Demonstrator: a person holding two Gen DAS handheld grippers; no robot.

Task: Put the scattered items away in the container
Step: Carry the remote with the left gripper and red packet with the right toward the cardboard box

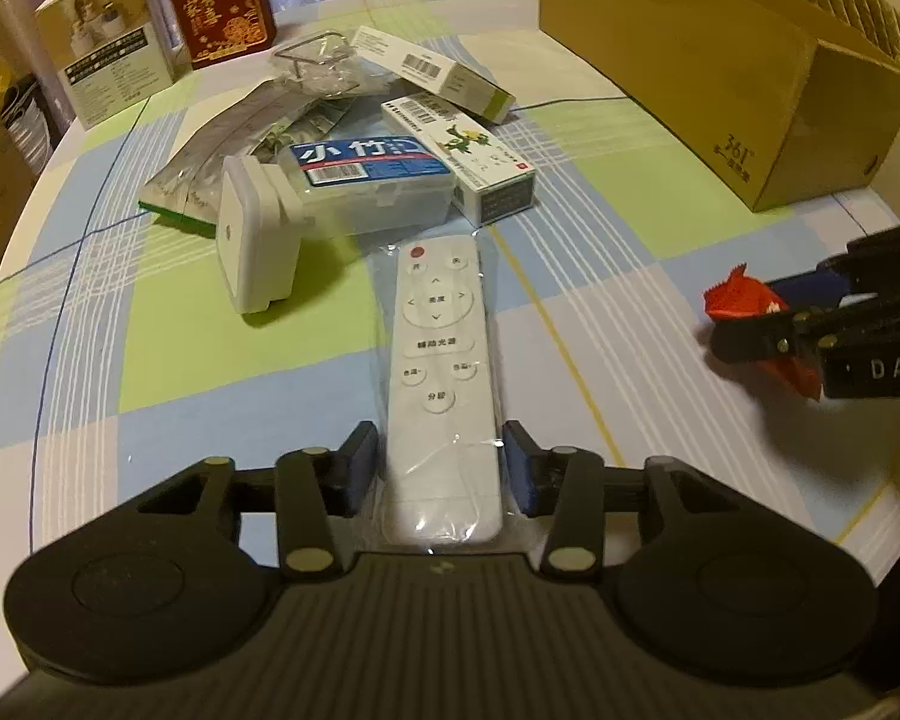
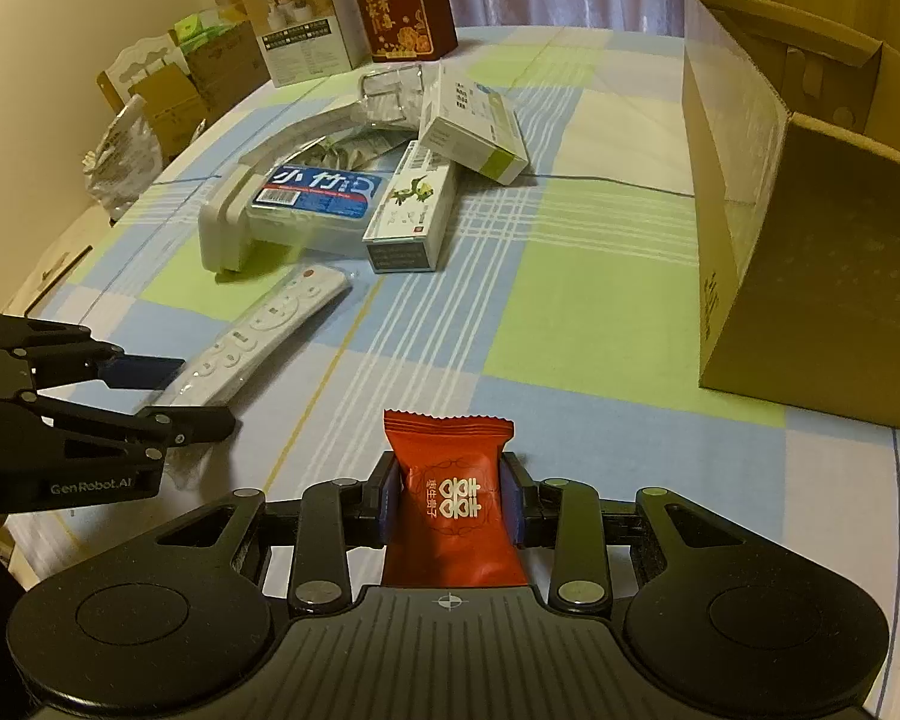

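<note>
We found the right gripper [image 2: 449,498] clamped on a red candy packet [image 2: 450,504], its blue pads [image 2: 390,501] pressing both sides, the packet raised above the checked tablecloth [image 2: 570,312]. The left gripper [image 1: 440,468] stood spread, its pads [image 1: 357,462] on either side of the white remote control [image 1: 441,360] without visibly touching it (the remote lay flat in a clear plastic sleeve).

We took the remote as landmark. Just beyond its far end lay a translucent case with a blue label [image 1: 369,180], and against the case's left end a white square plug [image 1: 258,240] stood tilted. Right of the case, touching it, lay a slim box with a green plant print [image 1: 468,162]; behind that a white and green box [image 1: 432,72] rested partly on the pile. Foil sachets [image 1: 210,162] spread left of the case.

The cardboard box [image 1: 720,72], the container, sat well apart to the remote's far right, open at the top. At the far edge a red carton [image 1: 225,6] and a white carton [image 1: 108,54] stood upright.
</note>
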